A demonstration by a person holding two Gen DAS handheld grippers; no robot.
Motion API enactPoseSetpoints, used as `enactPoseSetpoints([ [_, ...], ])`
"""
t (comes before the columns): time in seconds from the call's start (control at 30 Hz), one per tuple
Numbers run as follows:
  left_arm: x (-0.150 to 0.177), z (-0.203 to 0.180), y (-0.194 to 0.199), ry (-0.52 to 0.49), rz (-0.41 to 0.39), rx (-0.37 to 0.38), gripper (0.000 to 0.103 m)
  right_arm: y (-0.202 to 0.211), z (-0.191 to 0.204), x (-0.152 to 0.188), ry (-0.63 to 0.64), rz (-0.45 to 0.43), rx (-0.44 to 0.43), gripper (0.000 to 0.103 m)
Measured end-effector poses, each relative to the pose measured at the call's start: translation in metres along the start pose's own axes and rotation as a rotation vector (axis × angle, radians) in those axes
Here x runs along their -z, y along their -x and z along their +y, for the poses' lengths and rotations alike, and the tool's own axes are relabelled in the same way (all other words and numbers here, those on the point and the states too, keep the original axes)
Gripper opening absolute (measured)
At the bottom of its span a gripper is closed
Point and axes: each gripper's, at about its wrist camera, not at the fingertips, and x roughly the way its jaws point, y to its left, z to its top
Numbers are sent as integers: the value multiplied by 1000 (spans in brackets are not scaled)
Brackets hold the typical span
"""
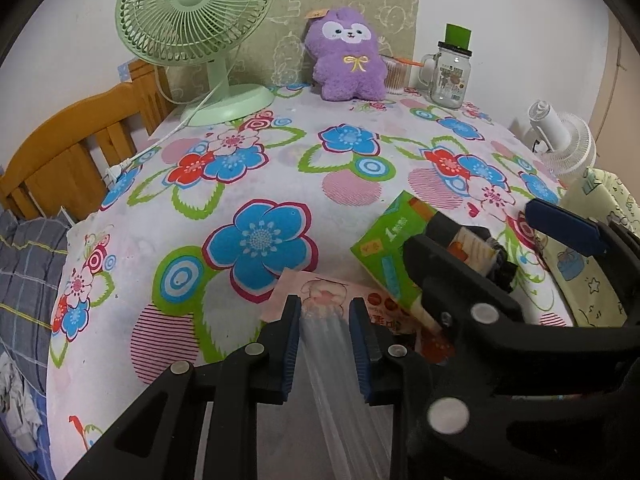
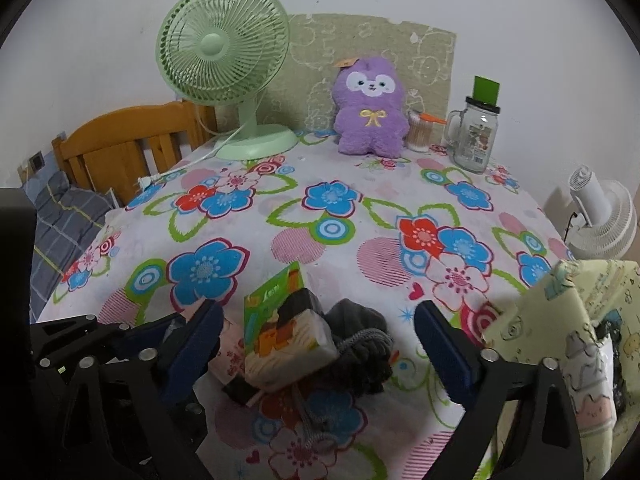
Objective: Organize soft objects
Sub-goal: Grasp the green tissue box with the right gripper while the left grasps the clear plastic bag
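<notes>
Pouch (image 1: 320,312) pinched between left jaws

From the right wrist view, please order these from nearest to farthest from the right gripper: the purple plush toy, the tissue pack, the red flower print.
1. Tissue pack: between the open fingers of the right gripper.
2. Red flower print: mid-table, to the right.
3. Purple plush toy: far edge, against the wall.

A table under a flowered cloth (image 2: 340,216) carries a purple plush toy (image 2: 370,114) at its far edge. Left of the plush stands a green fan (image 2: 228,68), right of it a glass jar (image 2: 476,136); well nearer lie a green packet (image 2: 272,292), a tissue pack (image 2: 292,348) and a grey pouch (image 2: 360,344).
</notes>
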Motion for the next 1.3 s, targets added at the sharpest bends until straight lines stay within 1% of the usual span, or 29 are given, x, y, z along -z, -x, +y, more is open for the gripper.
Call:
enactPoseSetpoints([
  [0.07, 0, 0, -1, -1, 2, -11, 29, -6, 2, -1, 10, 13, -8, 92],
  [0.1, 1, 0, 0, -3, -2, -21, 32, -9, 3, -2, 15, 22, -14, 91],
  [0.13, 1, 0, 1, -5, -6, -33, 39, -11, 4, -2, 16, 28, -18, 88],
  [0.2, 2, 0, 1, -11, -12, -48, 44, -15, 6, -2, 19, 44, -30, 80],
  [0.27, 4, 1, 1, -17, -4, -59, 47, -18, 8, -1, 22, 64, -45, 68],
  [0.3, 6, 2, 1, -17, -6, -68, 52, -20, 8, -1, 23, 78, -52, 64],
  [0.37, 8, 4, 2, -14, -7, -82, 57, -23, 11, 2, 30, 101, -60, 49],
  [0.43, 12, 5, 4, -6, -4, -85, 63, -25, 12, 4, 34, 117, -67, 43],
  [0.47, 13, 6, 4, -2, -2, -86, 64, -26, 13, 5, 32, 127, -74, 40],
  [0.53, 16, 7, 5, 5, 2, -84, 67, -24, 15, 7, 43, 122, -68, 37],
  [0.73, 26, 7, 6, 29, 25, -64, 67, -14, 19, 13, 74, 103, -53, 30],
  [0.8, 30, 8, 8, 42, 28, -53, 65, -11, 20, 15, 81, 98, -47, 29],
  [0.93, 36, 8, 11, 54, 30, -35, 48, -3, 20, 20, 82, 90, -39, 28],
  [0.97, 37, 7, 12, 51, 28, -34, 46, -1, 20, 21, 80, 90, -38, 28],
  [1.03, 38, 5, 13, 44, 28, -24, 35, 3, 20, 24, 76, 88, -39, 28],
  [1.07, 38, 4, 13, 41, 28, -22, 33, 4, 19, 25, 71, 88, -41, 28],
  [1.13, 38, 1, 14, 31, 26, -18, 23, 6, 17, 27, 61, 89, -43, 28],
  [1.3, 37, -6, 19, 19, 14, -21, 17, 12, 12, 29, 44, 89, -45, 26],
])
